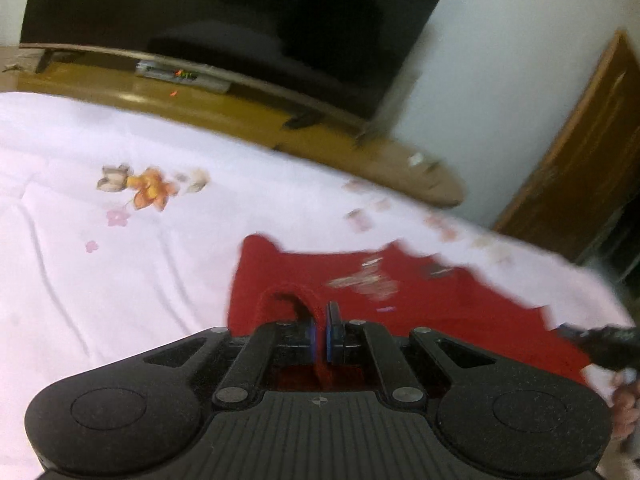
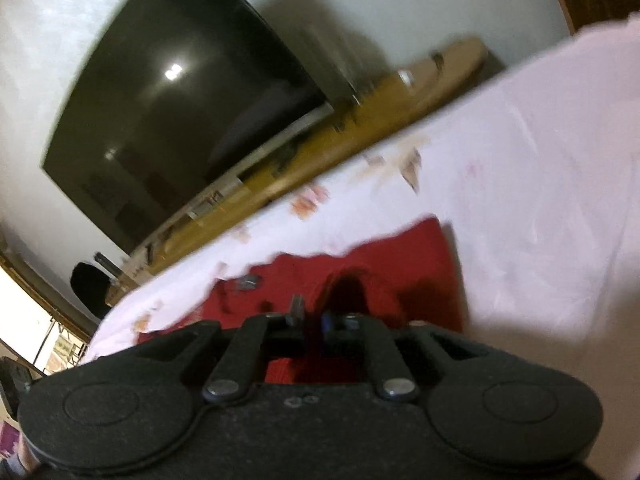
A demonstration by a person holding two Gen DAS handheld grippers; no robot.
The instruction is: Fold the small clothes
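A small red garment (image 1: 440,308) with a pale print lies spread on a white flowered bedsheet (image 1: 120,280). My left gripper (image 1: 322,312) is shut on a ribbed red edge of it, and the cloth runs down between the blue pads. In the right wrist view the same red garment (image 2: 400,264) lies just under and ahead of my right gripper (image 2: 312,314). Its jaws stand a little apart, and I see no cloth pinched between them. Both views are blurred by motion.
A large dark TV (image 1: 240,20) stands on a long wooden stand (image 1: 200,108) beyond the bed's far edge. A brown door (image 1: 580,152) is at the right. A hand (image 1: 626,404) with a dark blurred tool shows at the right edge. The bedsheet (image 2: 540,200) stretches wide.
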